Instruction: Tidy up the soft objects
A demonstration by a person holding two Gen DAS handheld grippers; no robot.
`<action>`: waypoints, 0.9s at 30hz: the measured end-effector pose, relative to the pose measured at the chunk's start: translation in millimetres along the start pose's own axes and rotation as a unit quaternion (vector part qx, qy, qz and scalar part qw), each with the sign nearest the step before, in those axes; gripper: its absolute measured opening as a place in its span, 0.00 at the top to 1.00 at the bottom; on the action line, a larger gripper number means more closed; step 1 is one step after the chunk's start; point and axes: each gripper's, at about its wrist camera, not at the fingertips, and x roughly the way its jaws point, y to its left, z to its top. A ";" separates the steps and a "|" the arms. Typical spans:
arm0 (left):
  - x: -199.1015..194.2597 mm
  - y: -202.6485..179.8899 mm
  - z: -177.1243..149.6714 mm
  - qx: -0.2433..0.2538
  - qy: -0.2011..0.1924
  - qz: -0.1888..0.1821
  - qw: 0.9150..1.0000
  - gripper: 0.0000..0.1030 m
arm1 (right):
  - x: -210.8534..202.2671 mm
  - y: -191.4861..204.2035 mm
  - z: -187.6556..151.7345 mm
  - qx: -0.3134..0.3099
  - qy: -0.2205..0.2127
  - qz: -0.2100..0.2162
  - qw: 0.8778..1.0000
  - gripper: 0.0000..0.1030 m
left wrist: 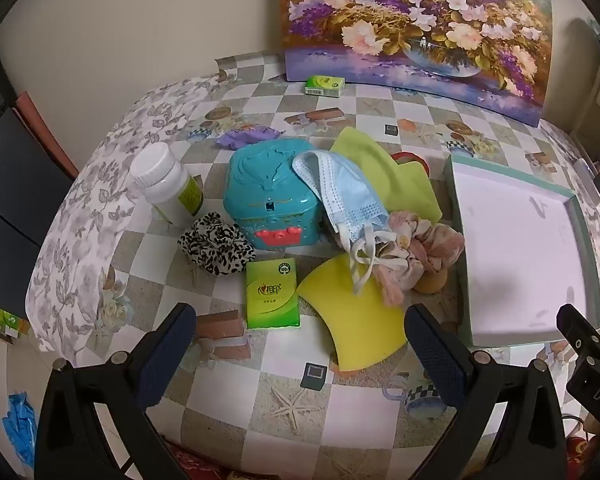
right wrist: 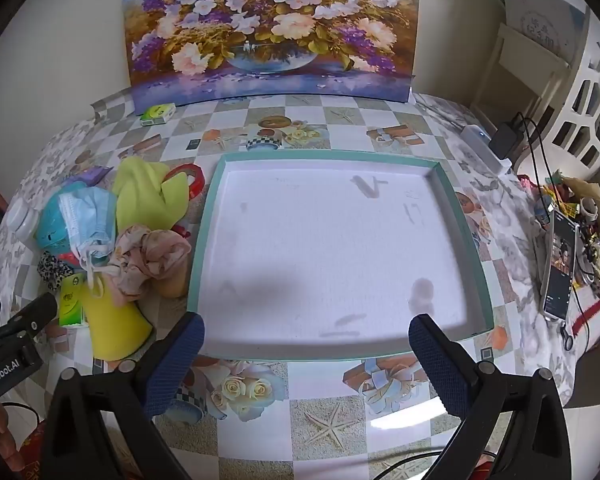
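Heaped on the checked desk (left wrist: 260, 400), just left of the white tray (right wrist: 210, 216): a blue face mask (left wrist: 340, 192) draped over a teal plastic box (left wrist: 268, 196), its white ties trailing onto a crumpled pink cloth (left wrist: 416, 252). Behind these, a lime-green cloth (left wrist: 384, 172); in front, a curved yellow sponge (left wrist: 356, 320) beside a green tissue pack (left wrist: 272, 294). Left of the box, a leopard-print scrunchie (left wrist: 214, 246) and a white bottle (left wrist: 168, 184).

Left gripper (left wrist: 300, 336) hovering above the sponge and tissue pack, fingers (left wrist: 172, 344) spread wide, nothing between them. Right gripper (right wrist: 306, 344) likewise wide open and empty, hanging over the tray's near rim.

Seen only from the left wrist: a purple wrapper (left wrist: 248, 136) behind the box. Seen only from the right wrist: the whole tray, bare and faintly smudged inside, a phone (right wrist: 560, 264) and cables at the desk's right edge, and a roll of red tape (right wrist: 190, 180) behind the lime cloth. In both: a flower painting (right wrist: 272, 28) against the wall.
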 end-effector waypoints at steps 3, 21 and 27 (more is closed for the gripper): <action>0.6 0.1 -0.1 0.000 0.002 0.000 1.000 0.00 | -0.1 0.1 0.0 0.000 -0.001 -0.001 1.000 0.00; 6.5 3.9 -2.3 -0.011 0.017 0.010 1.000 0.00 | -0.4 1.6 0.1 -0.001 -0.001 -0.002 1.000 0.00; 6.8 3.6 -2.7 -0.010 0.018 0.011 1.000 0.00 | -0.2 2.1 0.1 -0.002 -0.001 -0.002 1.000 0.00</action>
